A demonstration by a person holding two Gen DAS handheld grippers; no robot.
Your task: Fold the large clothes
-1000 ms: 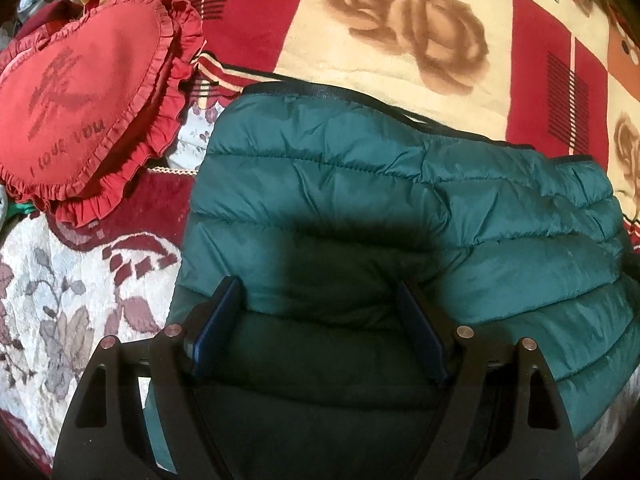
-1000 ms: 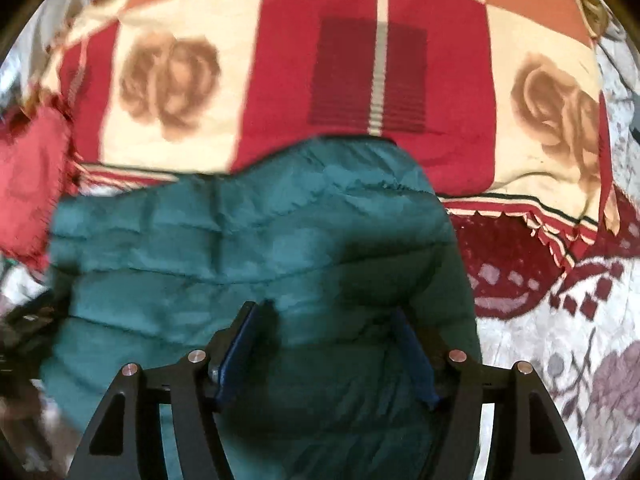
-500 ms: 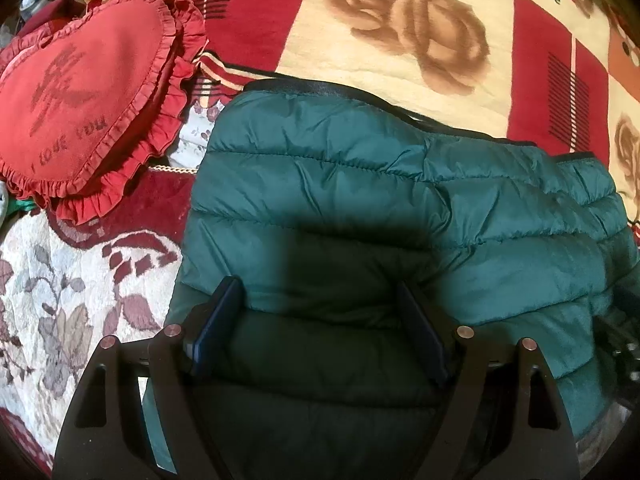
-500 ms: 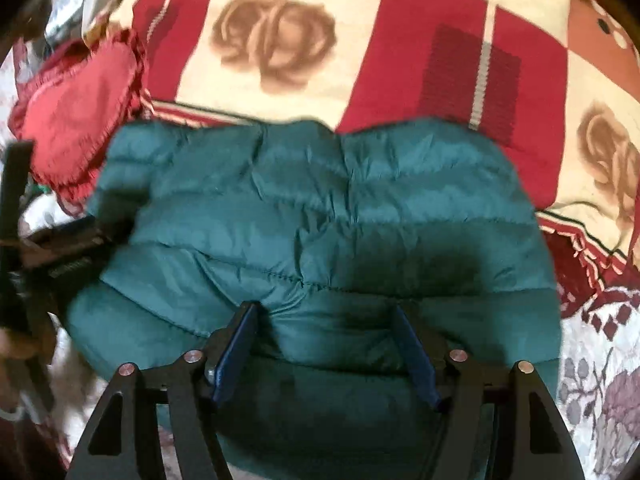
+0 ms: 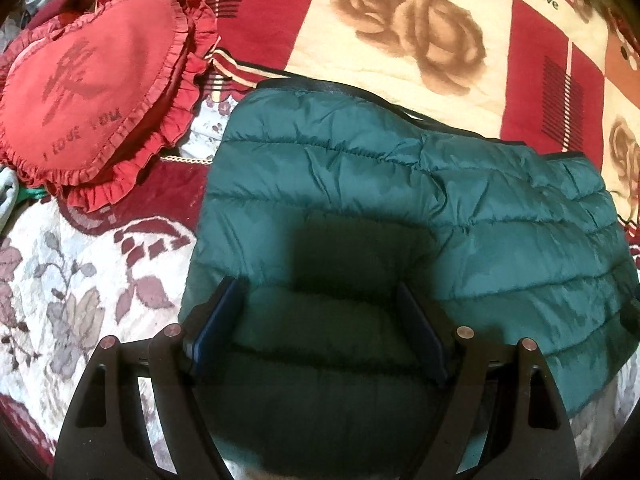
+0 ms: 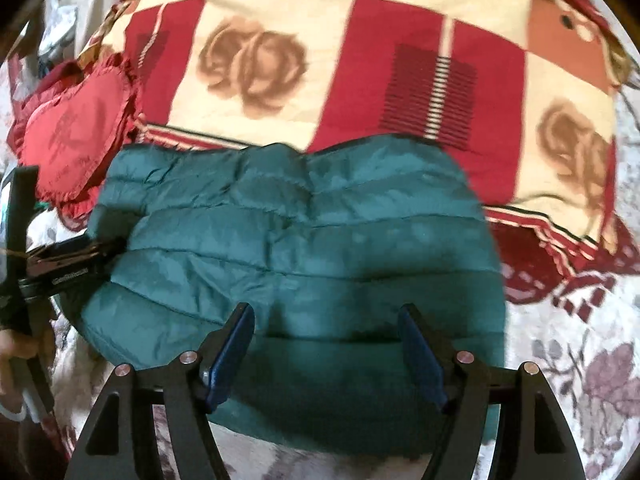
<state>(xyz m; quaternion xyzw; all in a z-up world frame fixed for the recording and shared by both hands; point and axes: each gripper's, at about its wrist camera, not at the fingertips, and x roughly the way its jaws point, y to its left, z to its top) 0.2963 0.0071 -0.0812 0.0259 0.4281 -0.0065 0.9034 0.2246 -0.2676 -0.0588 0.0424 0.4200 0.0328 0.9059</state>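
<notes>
The green jacket [image 5: 360,208] lies folded into a squat bundle on the bedspread [image 5: 80,300], its far edge lapping onto the rose blanket [image 5: 400,32]; the heart cushion [image 5: 92,92] sits just beside its left corner; that puts the bundle square in front of both tools, handy for one more fold or a tidy-up.

Left gripper [image 5: 320,332] hovers over the near left part of the jacket, jaws spread wide, nothing pinched between the blue pads; it looks parked there to steady that side. Right gripper [image 6: 326,354] is over the near edge too, released, the padding bulging up between its fingers [image 6: 232,348] but not squeezed; its jaws have just been opening, with only loose jacket beneath them.

Against a second ago: the left view is almost unchanged; the right view has swung, the jacket now spreading across the whole width where earlier it sat off to the left, and the left gripper [image 6: 76,256] now shows at the jacket's left edge; the fold looks essentially done, I'd judge.
</notes>
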